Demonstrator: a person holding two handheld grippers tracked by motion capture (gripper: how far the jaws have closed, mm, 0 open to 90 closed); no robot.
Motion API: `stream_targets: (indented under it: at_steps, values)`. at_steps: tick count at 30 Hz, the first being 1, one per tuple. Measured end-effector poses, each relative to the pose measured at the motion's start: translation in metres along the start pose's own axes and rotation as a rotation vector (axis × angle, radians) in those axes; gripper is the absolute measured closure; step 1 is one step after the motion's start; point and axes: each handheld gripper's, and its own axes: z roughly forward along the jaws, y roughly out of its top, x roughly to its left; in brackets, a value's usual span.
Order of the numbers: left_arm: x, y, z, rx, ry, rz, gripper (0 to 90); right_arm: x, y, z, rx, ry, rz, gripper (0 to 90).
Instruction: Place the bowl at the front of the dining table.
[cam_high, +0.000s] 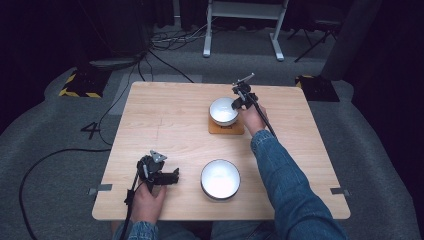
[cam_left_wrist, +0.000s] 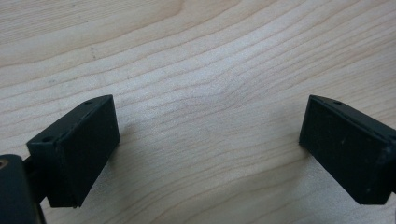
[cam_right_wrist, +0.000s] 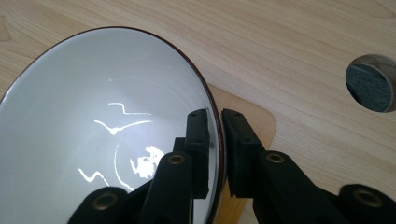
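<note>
Two jaws of my right gripper (cam_right_wrist: 214, 154) pinch the far bowl's (cam_high: 222, 110) rim; my left gripper (cam_left_wrist: 210, 144) gapes wide over bare table (cam_left_wrist: 210, 56).

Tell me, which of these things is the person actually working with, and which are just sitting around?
In use:
- far white bowl, rim pinched by the right tool
- orange coaster under that bowl

Lying about:
- near white bowl, untouched
- left tool, open, resting on the bare table
- desk frame and floor cables behind
</note>
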Motion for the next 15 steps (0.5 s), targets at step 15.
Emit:
stream_targets:
  at_steps: [15]
  values:
    - [0.0000,0.0000,0.0000,0.000,0.000,0.000,5.0,-0.0067,-0.0035,-0.0044,-0.012,-0.013,0.011,66.3]
